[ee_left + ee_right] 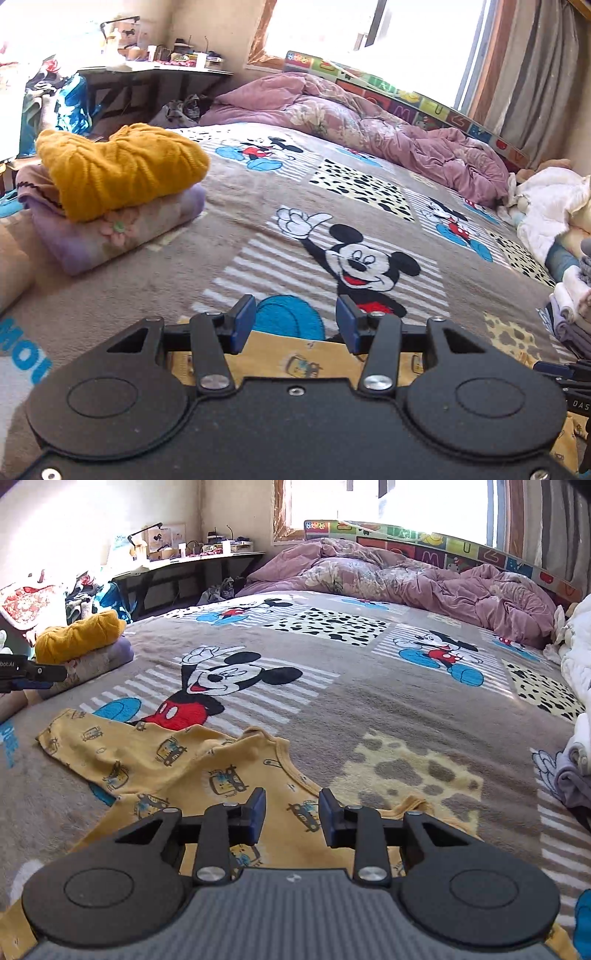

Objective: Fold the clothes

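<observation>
Hovering over yellow garment on blanket: left gripper, right gripper, jaws spread, empty.

yellow shirt mostly hidden behind tongs

The shirt is a small yellow garment printed with little cars, lying flat and unfolded on the blanket; it spreads just ahead of and under the right tongs, its ribbed neckline a little beyond the tips; one sleeve reaches out far to their left, slightly rumpled; a scalloped edge shows just right of the tips; under the left tongs only a strip of the same yellow cloth shows, directly below the parted tips.
</observation>
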A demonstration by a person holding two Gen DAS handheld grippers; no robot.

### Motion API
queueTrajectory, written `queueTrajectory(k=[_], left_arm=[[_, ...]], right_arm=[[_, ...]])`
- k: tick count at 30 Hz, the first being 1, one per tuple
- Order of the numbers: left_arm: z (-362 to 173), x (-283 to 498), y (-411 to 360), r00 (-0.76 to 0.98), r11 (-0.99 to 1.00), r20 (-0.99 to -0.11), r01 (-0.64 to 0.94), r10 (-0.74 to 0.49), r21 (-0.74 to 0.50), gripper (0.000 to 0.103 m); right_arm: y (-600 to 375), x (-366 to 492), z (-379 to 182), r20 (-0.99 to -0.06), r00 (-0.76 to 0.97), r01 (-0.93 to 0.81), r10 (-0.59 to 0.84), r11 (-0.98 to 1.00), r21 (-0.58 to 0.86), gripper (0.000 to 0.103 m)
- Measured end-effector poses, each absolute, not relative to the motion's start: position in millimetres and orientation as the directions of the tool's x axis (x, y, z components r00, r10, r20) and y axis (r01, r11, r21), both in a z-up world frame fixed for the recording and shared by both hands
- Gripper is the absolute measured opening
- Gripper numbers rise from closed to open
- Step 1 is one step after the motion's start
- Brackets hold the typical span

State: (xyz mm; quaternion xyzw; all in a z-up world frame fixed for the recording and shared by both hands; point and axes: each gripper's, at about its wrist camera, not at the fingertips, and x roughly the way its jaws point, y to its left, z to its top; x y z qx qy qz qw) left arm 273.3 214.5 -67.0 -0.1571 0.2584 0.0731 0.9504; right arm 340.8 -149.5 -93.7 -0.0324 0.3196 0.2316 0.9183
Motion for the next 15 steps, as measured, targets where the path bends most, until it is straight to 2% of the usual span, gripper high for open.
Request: queueTrajectory(k=[3, 6, 9, 11, 15], left_arm=[[-87.8, 267.8, 246.5, 0.825, 0.918, -0.555, -0.294, 0.103, -0.267, 0.046], [-107.4, 263.8, 275.4, 0.816, 0.88, -0.578, -0.286, 0.016, -0.379, 0.046], [-117.1, 265.7, 285.6, 0.832, 0.841, -0.55, -0.243, -0.075, -0.483, 0.046], [-123.6, 275.1, 284.7, 0.82, 0.839, -0.569, -0.261, -0.069, -0.477, 0.045], [-131.6, 293.3, 282.6, 0.81, 0.846, -0.584, -0.273, -0.055, -0.458, 0.04]], right_arm=[[-130.8, 360.4, -97.1, -0.606, 0.673, -0.407, 0.423, 0.897, 0.175, 0.031], [-117.6, 381.3, -105.4, -0.614, 0.66, -0.357, 0.433, 0.9, 0.251, 0.031], [-108.5, 400.9, -115.2, -0.624, 0.647, -0.295, 0.438, 0.899, 0.325, 0.026], [-105.8, 410.2, -120.9, -0.634, 0.644, -0.252, 0.429, 0.901, 0.353, 0.022], [-106.3, 419.4, -128.1, -0.64, 0.651, -0.179, 0.408, 0.902, 0.393, 0.022]])
